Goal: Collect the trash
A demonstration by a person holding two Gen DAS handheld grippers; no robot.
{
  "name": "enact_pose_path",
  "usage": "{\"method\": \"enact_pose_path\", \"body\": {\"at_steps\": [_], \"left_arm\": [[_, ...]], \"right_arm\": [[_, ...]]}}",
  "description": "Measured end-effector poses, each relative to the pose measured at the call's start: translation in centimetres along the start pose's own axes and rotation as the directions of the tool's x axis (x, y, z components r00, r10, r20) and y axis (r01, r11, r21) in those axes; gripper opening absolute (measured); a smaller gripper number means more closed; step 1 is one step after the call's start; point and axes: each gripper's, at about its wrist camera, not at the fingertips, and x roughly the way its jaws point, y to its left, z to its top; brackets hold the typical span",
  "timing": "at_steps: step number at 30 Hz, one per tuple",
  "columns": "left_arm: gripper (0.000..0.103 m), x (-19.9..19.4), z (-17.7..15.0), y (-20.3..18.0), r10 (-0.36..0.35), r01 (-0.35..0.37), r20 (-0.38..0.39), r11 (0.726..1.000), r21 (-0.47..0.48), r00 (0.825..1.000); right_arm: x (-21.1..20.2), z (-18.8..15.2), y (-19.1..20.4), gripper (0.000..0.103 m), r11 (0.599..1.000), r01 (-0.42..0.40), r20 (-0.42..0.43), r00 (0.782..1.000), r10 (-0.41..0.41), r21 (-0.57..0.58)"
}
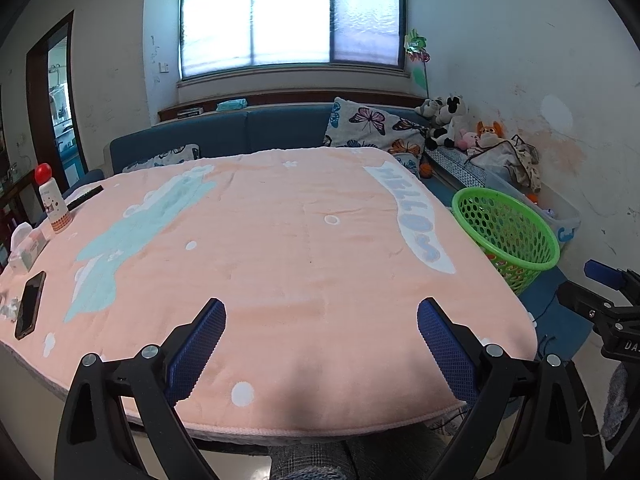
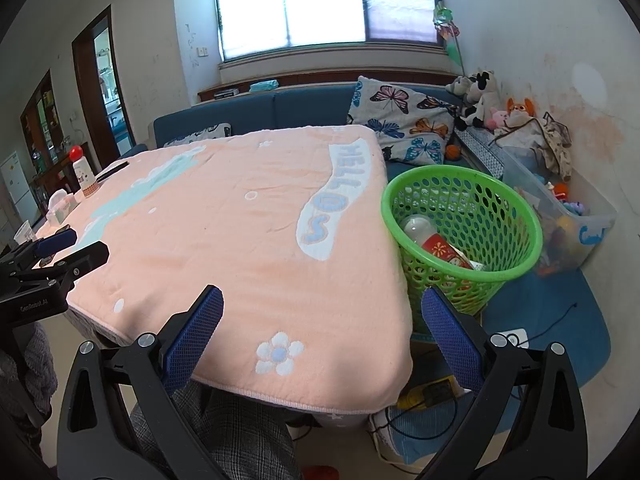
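Left gripper (image 1: 321, 316) and right gripper (image 2: 322, 305) gape wide, empty; green basket (image 2: 520, 216) holds trash (table looks cleared). Likely finishing.

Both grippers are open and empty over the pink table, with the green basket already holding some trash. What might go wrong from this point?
1. The phone lies near the table's left edge beside small crumpled bits; a grab there by the left gripper might nudge it off.
2. The green basket stands against the table corner, so a drop from the right gripper could miss its rim.
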Motion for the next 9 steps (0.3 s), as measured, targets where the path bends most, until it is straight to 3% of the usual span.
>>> {"method": "enact_pose_path", "body": {"at_steps": [9], "left_arm": [[0.094, 0.13, -0.02, 0.36, -0.006, 0.006, -0.004, 1.000, 0.004, 1.000]], "right_arm": [[0.06, -0.02, 0.00, 0.098, 1.000, -0.005, -0.002, 1.000, 0.005, 0.001]]}}
